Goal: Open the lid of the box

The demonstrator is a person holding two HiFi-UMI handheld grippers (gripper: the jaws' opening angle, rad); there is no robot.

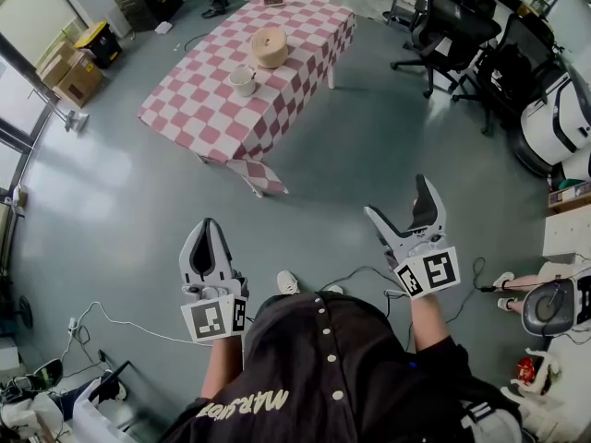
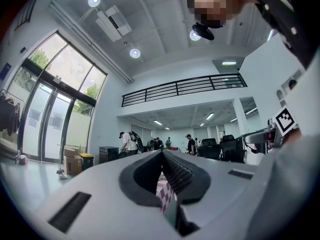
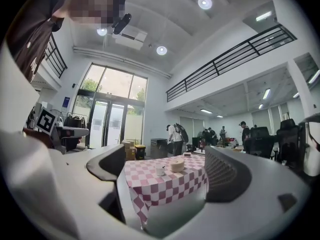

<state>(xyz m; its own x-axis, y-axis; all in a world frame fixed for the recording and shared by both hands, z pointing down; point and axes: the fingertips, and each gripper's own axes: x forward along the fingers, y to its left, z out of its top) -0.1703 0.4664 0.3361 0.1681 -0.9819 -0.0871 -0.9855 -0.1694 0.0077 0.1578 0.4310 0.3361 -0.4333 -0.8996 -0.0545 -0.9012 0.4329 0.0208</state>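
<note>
Jaws far from checkered table (image 1: pixel 189 118), box (image 1: pixel 270 47), cup (image 1: pixel 243 80); chairs (image 1: pixel 452 21) rightward.

Bright daylit hall, sharp, fisheye-warped edges

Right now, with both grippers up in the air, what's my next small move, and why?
Probably walk forward to the table. The round box sits on it beside a cup, across the floor and beyond both grippers. The right gripper stands open and empty; the left gripper is shut.
</note>
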